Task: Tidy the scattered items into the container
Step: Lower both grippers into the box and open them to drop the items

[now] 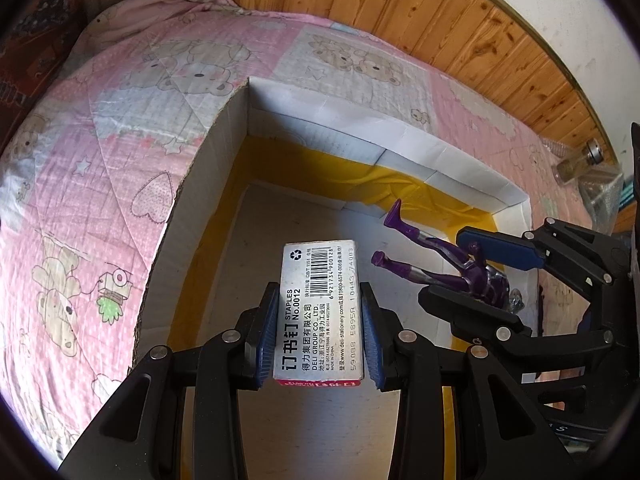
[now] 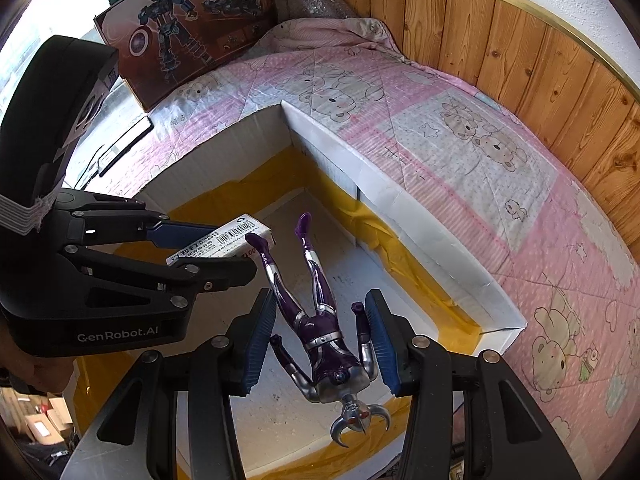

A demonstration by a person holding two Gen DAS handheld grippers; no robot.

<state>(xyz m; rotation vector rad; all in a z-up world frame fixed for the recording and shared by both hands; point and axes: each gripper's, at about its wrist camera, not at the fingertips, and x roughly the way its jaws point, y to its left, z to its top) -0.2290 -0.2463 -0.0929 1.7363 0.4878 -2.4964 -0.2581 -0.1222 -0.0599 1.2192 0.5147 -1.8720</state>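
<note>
While both grippers hang over the box [image 1: 320,120], each one has a thing pinched in it, ready to go in.

On the left is the pink quilt [image 1: 100,160], where the box sits. The box is white card with yellow lining low on its walls, and its floor looks bare. It is open on top, so things can drop straight in.

Next comes the left gripper [image 1: 320,340]. Its blue pads press on the two long sides of the staple box [image 1: 316,304], so the jaws are partly spread and pinching it. It points down into the box, likely so the staple box will land inside and not on the quilt.

Just to the right is the right gripper [image 2: 320,344]. Its jaws pinch the purple toy [image 2: 324,332] by the arms and body. The toy hangs head toward the camera, with its legs pointing down into the box. The two grippers are close, and from the right wrist the toy's foot looks to be just beside the staple box, so they could bump.

Far right, a glass jar [image 1: 576,164] lies on the quilt by the wood wall [image 1: 480,20], still out of the box.
</note>
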